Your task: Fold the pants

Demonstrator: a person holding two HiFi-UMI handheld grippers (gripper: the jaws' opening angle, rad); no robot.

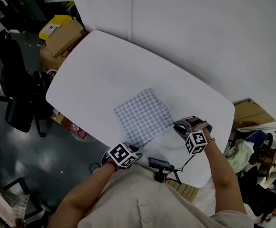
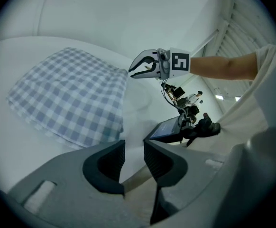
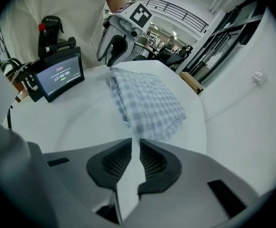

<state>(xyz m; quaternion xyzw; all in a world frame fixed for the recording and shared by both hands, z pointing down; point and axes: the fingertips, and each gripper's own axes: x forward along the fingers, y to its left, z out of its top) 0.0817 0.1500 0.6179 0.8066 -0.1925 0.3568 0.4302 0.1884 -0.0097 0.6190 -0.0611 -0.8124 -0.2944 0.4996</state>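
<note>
Blue-and-white checked pants (image 1: 142, 117) lie folded into a small square on the white table (image 1: 95, 65), near its front edge. My left gripper (image 1: 133, 149) hovers at the fold's near corner. In its own view the jaws (image 2: 134, 148) stand apart with only table between them, and the pants (image 2: 71, 99) lie ahead to the left. My right gripper (image 1: 183, 126) is just right of the fold. Its jaws (image 3: 134, 146) show a narrow gap with nothing in it, a short way from the pants (image 3: 147, 101). Each gripper sees the other: the right gripper (image 2: 140, 69), the left gripper (image 3: 108, 56).
A small screen device (image 1: 159, 164) on a black mount sits at the table's front edge between my arms, also visible as the screen device (image 3: 59, 77). A black chair (image 1: 14, 89) and cardboard boxes (image 1: 62, 39) stand left of the table. Another box (image 1: 252, 113) lies at the right.
</note>
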